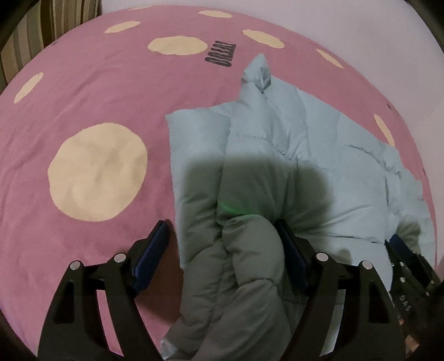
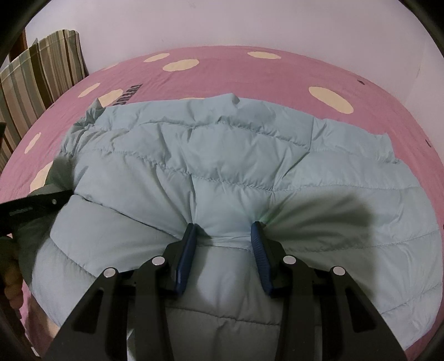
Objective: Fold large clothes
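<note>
A pale blue quilted puffer jacket (image 2: 222,166) lies spread on the pink bed. In the left wrist view the jacket (image 1: 277,155) lies right of centre, with a bunched fold rising between my fingers. My left gripper (image 1: 222,230) is open wide; the fold sits against its right finger (image 1: 288,244), the left finger over bare bedding. My right gripper (image 2: 224,230) is partly open, its fingertips pressed into the jacket with a pinch of fabric puckered between them. The right gripper also shows at the lower right edge of the left wrist view (image 1: 402,250).
The bed has a pink cover with cream spots (image 1: 97,172) and dark lettering (image 1: 220,54). A striped pillow (image 2: 41,72) leans at the head, left. A pale wall (image 2: 222,25) runs behind the bed. My left gripper's arm (image 2: 30,208) enters the right wrist view at the left edge.
</note>
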A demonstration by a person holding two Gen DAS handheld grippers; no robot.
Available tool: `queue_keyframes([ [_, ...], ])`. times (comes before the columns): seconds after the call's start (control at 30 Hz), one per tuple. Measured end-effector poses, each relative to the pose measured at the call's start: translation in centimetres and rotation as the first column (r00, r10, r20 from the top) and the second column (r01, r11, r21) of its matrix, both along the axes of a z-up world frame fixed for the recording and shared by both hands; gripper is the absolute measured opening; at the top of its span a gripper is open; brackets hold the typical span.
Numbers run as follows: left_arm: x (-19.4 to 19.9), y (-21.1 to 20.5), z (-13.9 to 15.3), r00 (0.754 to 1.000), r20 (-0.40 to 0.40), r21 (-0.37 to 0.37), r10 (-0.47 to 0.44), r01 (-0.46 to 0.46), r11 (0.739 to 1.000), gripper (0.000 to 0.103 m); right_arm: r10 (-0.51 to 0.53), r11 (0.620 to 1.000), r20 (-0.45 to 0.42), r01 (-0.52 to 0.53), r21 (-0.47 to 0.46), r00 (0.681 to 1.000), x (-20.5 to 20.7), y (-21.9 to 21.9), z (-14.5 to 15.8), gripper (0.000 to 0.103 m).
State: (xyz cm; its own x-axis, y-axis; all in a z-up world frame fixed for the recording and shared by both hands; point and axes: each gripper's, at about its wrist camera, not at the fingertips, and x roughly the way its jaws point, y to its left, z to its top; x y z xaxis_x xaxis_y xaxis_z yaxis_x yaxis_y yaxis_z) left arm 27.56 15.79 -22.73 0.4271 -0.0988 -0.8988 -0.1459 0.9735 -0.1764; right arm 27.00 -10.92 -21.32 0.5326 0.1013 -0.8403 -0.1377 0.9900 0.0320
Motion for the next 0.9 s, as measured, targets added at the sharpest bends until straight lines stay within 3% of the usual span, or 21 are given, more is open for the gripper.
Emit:
queue_keyframes([
  [0.07,0.0,-0.5,0.1,0.999,0.018,0.006,-0.030,0.030,1.000,0.055,-0.001,1.000,0.004,0.001,-0.001,1.000,0.0,0.1,-0.1,0.041],
  [0.1,-0.1,-0.8,0.3,0.999,0.025,0.008,-0.041,0.041,0.999,0.051,-0.001,1.000,0.007,0.001,-0.004,1.000,0.0,0.1,-0.1,0.041],
  [0.17,-0.2,-1.7,0.7,0.996,0.041,0.002,-0.082,0.082,0.997,0.024,-0.001,1.000,0.011,0.001,-0.010,1.000,0.1,0.2,-0.1,0.041],
  [0.27,-0.4,-2.8,1.7,0.993,0.058,0.034,-0.101,0.099,0.995,0.013,-0.003,1.000,0.011,0.003,-0.011,1.000,0.0,0.3,-0.2,0.041],
  [0.57,-2.1,-5.5,8.0,0.978,0.164,0.075,-0.129,0.118,0.990,0.010,0.003,0.999,0.031,-0.002,-0.040,1.000,-0.1,0.8,0.0,0.041],
  [0.9,-3.8,-12.9,15.2,0.933,0.273,0.144,-0.236,0.203,0.969,0.010,-0.075,0.996,0.096,0.070,0.055,0.993,-1.6,-5.2,4.9,0.041],
])
